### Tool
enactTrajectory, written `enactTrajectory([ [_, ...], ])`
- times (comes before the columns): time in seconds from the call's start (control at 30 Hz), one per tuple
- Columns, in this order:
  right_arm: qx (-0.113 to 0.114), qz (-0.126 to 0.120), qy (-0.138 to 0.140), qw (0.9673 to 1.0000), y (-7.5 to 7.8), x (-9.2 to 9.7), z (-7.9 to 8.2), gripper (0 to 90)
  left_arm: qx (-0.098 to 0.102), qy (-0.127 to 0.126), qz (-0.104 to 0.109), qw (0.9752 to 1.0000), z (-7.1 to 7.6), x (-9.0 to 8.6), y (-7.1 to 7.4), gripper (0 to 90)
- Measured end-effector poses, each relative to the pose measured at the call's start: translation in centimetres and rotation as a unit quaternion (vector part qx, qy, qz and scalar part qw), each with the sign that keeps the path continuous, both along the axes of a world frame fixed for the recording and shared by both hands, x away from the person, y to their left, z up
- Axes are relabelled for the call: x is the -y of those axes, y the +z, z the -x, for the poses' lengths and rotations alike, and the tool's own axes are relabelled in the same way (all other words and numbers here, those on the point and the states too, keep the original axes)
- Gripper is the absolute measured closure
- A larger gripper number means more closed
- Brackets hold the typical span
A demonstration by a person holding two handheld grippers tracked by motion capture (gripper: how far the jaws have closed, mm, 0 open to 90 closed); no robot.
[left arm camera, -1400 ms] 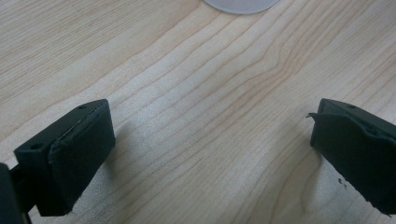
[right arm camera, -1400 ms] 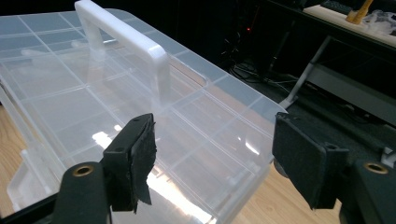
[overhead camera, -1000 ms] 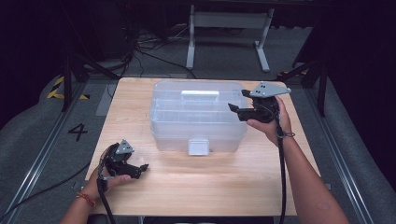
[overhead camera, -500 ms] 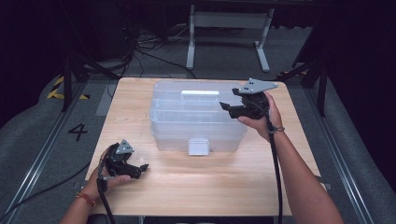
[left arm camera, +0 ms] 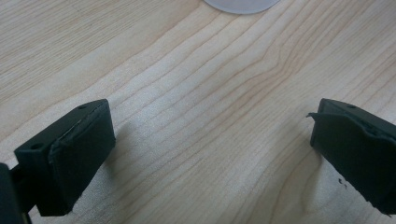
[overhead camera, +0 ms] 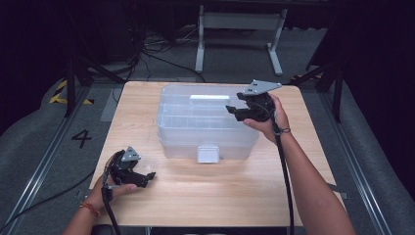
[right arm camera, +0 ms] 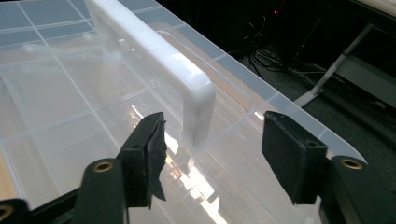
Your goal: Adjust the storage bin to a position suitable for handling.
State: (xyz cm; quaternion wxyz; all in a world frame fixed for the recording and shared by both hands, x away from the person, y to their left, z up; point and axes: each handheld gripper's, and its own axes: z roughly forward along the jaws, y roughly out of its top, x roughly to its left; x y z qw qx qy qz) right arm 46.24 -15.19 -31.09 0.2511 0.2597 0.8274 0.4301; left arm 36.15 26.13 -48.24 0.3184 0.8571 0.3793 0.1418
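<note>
- Right gripper (overhead camera: 234, 108) has moved left over the box (overhead camera: 195, 125), jaws apart astride its handle (right arm camera: 159, 51) (gripping nothing).
- Left gripper (overhead camera: 147, 177) rests near the tabletop's (overhead camera: 220, 196) front-left corner, jaws wide, empty.

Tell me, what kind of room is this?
Probably a lab or studio set up for recording handling work. A lone wooden table stands among dark surroundings, loose cables run over the grey floor, which bears a painted number 4, and a person holds a wired gripper in each hand.

A light wooden table (overhead camera: 205, 196) stands on grey floor (overhead camera: 39, 147); behind, cables (overhead camera: 151, 46) and perhaps a white stand (overhead camera: 240, 22) in darkness.
</note>
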Motion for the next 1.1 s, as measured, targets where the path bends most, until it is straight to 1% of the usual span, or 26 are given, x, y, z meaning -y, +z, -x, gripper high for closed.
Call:
enactTrajectory([
  [0.13,-0.001,0.005,0.011,0.9999,0.3,-0.6,-0.1,48.4,0.0,0.0,0.0,1.0,0.0,0.0,0.0,0.2],
  [0.23,-0.001,0.018,0.015,0.9997,0.5,-1.2,-0.2,52.9,0.0,0.0,0.0,1.0,0.0,0.0,0.0,0.3],
  [0.27,-0.002,0.02,0.016,0.9997,0.5,-1.4,-0.3,54.5,-0.001,-0.001,-0.001,1.0,0.0,0.0,0.0,0.3],
  [0.3,-0.009,0.018,0.018,0.9996,0.6,-1.5,-0.4,56.9,0.0,0.0,0.0,1.0,0.0,0.0,0.0,0.3],
  [0.33,-0.01,0.018,0.015,0.9997,0.6,-1.6,-0.5,59.4,0.0,0.0,0.0,1.0,0.0,0.0,0.0,0.3],
  [0.43,-0.013,0.02,0.013,0.9996,0.5,-1.8,-0.6,62.9,-0.002,0.002,0.001,1.0,0.0,0.0,0.0,0.4],
  [0.53,-0.01,0.029,0.012,0.9994,0.5,-2.2,-0.6,65.9,-0.005,-0.001,0.003,1.0,0.2,0.0,0.0,0.4],
  [0.6,-0.007,0.035,0.007,0.9993,0.5,-2.4,-0.7,70.5,0.001,-0.007,0.005,1.0,0.2,-0.1,0.0,0.7],
  [0.63,-0.007,0.035,0.007,0.9993,0.5,-2.4,-0.7,70.5,0.001,-0.007,0.005,1.0,0.2,-0.1,0.0,1.1],
  [0.67,-0.006,0.036,0.002,0.9993,0.6,-2.5,-0.7,71.6,0.001,-0.012,0.001,0.9999,0.1,-0.2,0.0,1.1],
  [0.7,-0.006,0.039,0.001,0.9992,0.6,-2.5,-0.7,71.8,0.003,-0.01,0.003,0.9999,0.1,-0.2,0.0,1.4],
  [0.73,-0.006,0.041,0.001,0.9991,0.7,-2.5,-0.7,72.0,0.001,-0.005,0.008,1.0,0.2,-0.2,0.0,2.7],
  [0.8,-0.005,0.043,0.001,0.9991,0.7,-2.6,-0.7,72.1,0.001,-0.005,0.005,1.0,0.2,-0.3,0.1,6.3],
  [0.83,-0.004,0.045,-0.001,0.999,0.7,-2.6,-0.7,72.1,0.005,-0.008,0.009,0.9999,0.2,-0.3,0.1,6.3],
  [0.93,-0.006,0.05,-0.002,0.9987,0.8,-2.7,-0.7,72.4,-0.001,-0.008,0.017,0.9998,0.2,-0.3,0.4,16.8],
  [0.97,-0.008,0.05,-0.002,0.9987,0.9,-2.7,-0.8,72.4,-0.004,-0.008,0.025,0.9996,0.3,0.0,0.5,19.3],
  [1.0,-0.008,0.052,-0.002,0.9986,0.9,-2.7,-0.9,72.4,0.003,-0.012,0.019,0.9997,0.3,0.1,0.7,20.0],
  [1.03,-0.008,0.054,-0.002,0.9985,1.0,-2.7,-0.9,72.4,0.008,-0.016,0.019,0.9997,0.4,0.2,0.9,20.0],
  [1.07,-0.008,0.055,-0.002,0.9985,1.0,-2.7,-1.0,72.5,0.013,-0.02,0.023,0.9994,0.5,0.3,1.1,20.8],
  [1.1,-0.008,0.055,-0.002,0.9984,1.1,-2.7,-1.0,72.6,0.019,-0.022,0.02,0.9994,0.6,0.3,1.3,21.8],
])
